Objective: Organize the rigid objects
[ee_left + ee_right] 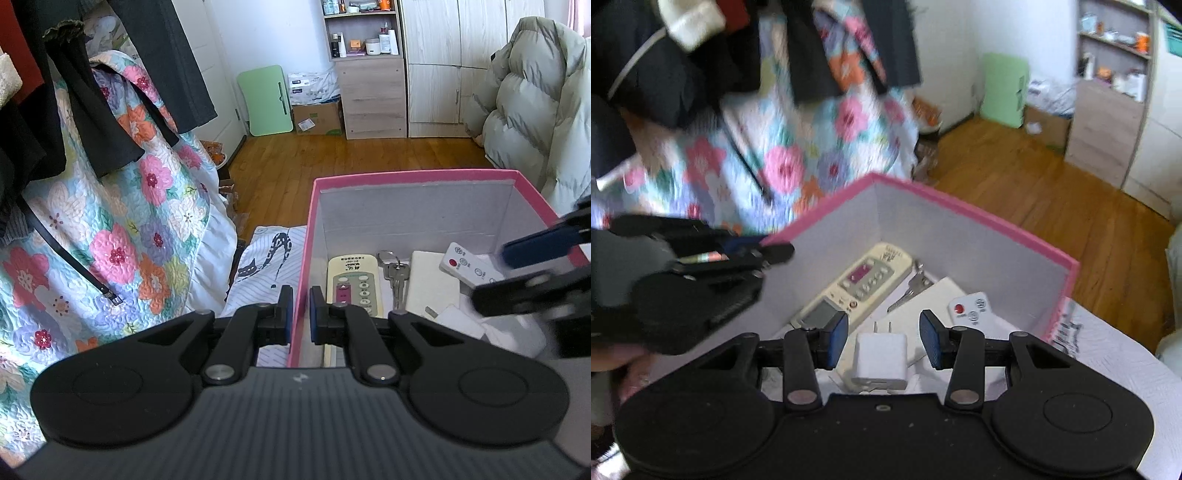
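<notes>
Our left gripper [301, 310] pinches the pink box [406, 175] wall. Our right gripper [883, 339] hangs spread, empty, over the white charger [881, 360] lying inside the box beside the beige remote [857, 284], keys [910, 286] and small remote [973, 308].

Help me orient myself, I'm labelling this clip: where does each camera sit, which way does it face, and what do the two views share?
Left wrist: on the left gripper, facing forward and down; its jaws pinch the pink box wall. The right gripper enters at right.
Right wrist: on the right gripper, looking down into the box, jaws open above a white charger. The left gripper and a hand show at left.
Shared: the box, beige remote, keys, small white remote, floral quilt.
</notes>
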Motion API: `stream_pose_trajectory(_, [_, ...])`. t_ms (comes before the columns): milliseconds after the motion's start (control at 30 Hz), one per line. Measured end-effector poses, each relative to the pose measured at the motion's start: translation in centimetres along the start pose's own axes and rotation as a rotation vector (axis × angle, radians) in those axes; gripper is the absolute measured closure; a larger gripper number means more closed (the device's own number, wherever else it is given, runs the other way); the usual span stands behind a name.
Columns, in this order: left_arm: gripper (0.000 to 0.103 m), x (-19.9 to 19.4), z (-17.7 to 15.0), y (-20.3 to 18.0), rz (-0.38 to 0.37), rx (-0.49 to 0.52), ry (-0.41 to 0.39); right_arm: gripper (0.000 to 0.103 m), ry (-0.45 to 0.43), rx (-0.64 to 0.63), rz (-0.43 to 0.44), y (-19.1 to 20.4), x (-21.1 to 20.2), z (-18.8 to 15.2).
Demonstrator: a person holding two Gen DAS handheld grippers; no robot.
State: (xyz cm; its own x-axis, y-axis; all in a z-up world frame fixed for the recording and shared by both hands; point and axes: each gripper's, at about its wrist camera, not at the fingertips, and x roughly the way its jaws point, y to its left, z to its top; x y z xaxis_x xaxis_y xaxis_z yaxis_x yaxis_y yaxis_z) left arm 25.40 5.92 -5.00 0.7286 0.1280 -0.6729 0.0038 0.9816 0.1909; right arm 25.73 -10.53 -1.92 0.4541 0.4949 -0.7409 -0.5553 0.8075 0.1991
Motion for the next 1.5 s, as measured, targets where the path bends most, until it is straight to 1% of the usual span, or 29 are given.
stream_pose_trajectory(67, [0.095, 0.0, 0.0, -0.1, 0.005, 0.003, 0.001, 0.055, -0.047, 0.04, 0.003, -0.1, -2.1, -0.9])
stream_pose_trajectory(167, [0.095, 0.1, 0.0, -0.2, 0.015, 0.004, 0.008, 0.055, -0.091, 0.075, -0.004, 0.2, -4.6, -2.2])
stream_pose_trajectory(300, [0.094, 0.1, 0.0, -0.3, 0.031, 0.012, 0.011, 0.055, -0.102, 0.027, -0.033, 1.4, -6.6, -3.4])
stream_pose_trajectory(367, [0.094, 0.1, 0.1, -0.3, 0.03, 0.017, 0.012, 0.055, -0.117, 0.016, -0.034, 1.9, -7.7, -3.9])
stream_pose_trajectory(467, [0.092, 0.3, 0.4, -0.1, 0.032, -0.007, 0.021, 0.055, -0.143, 0.024, -0.04, 2.2, -9.4, -4.6])
stream_pose_trajectory(567, [0.092, -0.3, 1.0, 0.0, 0.032, 0.003, 0.021, 0.053, -0.178, 0.046, -0.075, 2.4, -11.2, -5.5])
stream_pose_trajectory(633, [0.092, -1.4, 1.1, 0.1, 0.025, -0.003, 0.012, 0.051, -0.213, 0.056, -0.109, 2.6, -12.7, -6.3])
stream_pose_trajectory(733, [0.092, -4.1, 1.1, 0.3, -0.017, -0.029, -0.007, 0.051, -0.253, 0.068, -0.156, 2.8, -14.9, -7.4])
stream_pose_trajectory(867, [0.092, -9.3, 0.4, -0.6, -0.031, -0.012, -0.091, 0.05, -0.328, 0.114, -0.183, 2.9, -17.9, -8.9])
stream_pose_trajectory(967, [0.092, -12.4, -0.6, -1.5, -0.052, -0.018, -0.119, 0.049, -0.392, 0.133, -0.251, 3.7, -19.2, -10.1])
stream_pose_trajectory(1133, [0.092, -15.6, -2.6, -2.5, -0.126, -0.041, -0.099, 0.049, -0.423, 0.123, -0.287, 5.1, -20.1, -11.6])
stream_pose_trajectory(1333, [0.092, -18.4, -5.3, -3.8, -0.173, -0.058, -0.074, 0.048, -0.471, 0.142, -0.29, 6.1, -21.4, -13.6])
stream_pose_trajectory(1400, [0.092, -19.1, -6.0, -4.1, -0.187, -0.062, -0.07, 0.048, -0.487, 0.142, -0.307, 6.6, -21.9, -14.3])
stream_pose_trajectory(1500, [0.092, -20.1, -7.0, -4.4, -0.189, -0.077, -0.071, 0.048, -0.503, 0.133, -0.359, 7.3, -22.4, -15.4])
